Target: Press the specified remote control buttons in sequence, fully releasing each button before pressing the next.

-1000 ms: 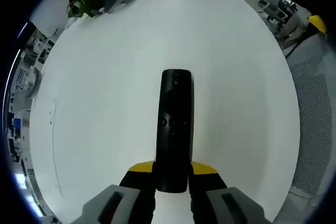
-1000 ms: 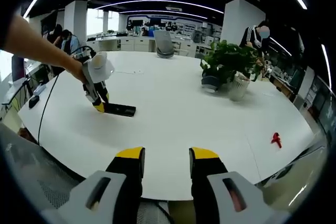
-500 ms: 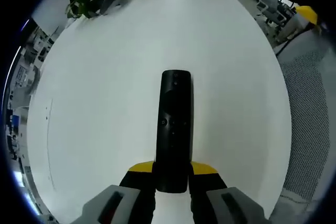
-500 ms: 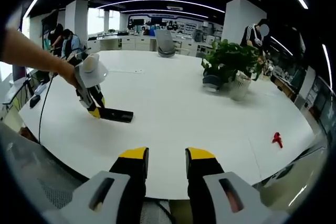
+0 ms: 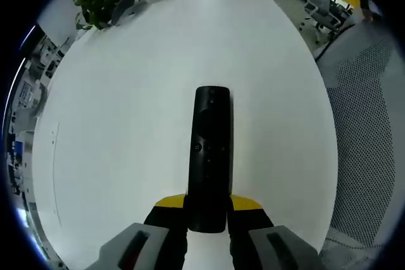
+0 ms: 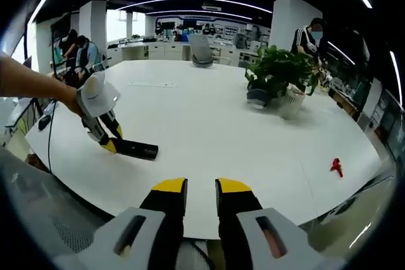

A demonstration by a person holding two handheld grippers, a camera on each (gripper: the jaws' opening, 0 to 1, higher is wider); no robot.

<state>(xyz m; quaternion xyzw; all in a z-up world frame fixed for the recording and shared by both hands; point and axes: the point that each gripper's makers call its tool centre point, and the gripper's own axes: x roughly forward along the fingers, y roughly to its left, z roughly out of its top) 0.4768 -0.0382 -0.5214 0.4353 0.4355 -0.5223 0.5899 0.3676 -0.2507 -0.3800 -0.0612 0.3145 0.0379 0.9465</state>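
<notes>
— On the white table (image 5: 126,124), where does the remote control (image 5: 211,156) sit relative to the claws?

— Its near end is clamped between the yellow-tipped jaws of the left gripper (image 5: 207,210). In the left gripper view its long axis runs straight out toward twelve o'clock, button face up, far end over open tabletop.

— And the other claw?

— The right gripper (image 6: 200,189) holds nothing; its jaws stand nearly together with a thin gap between them, near the table's edge. In the right gripper view the remote lies at about ten o'clock, well apart, crosswise to the jaws, its free end pointing toward three o'clock.

— So which one presses?

— My judgement: the right one, reaching toward ten o'clock and coming down on the buttons while the left steadies the body. No button is touched yet.

— Room to move?

— Plenty. A bare surface lies between the right claw and the remote. The potted plant (image 6: 281,74) sits at one o'clock and a small red object (image 6: 336,167) at three, both well clear. The table edge runs near the held end.
</notes>
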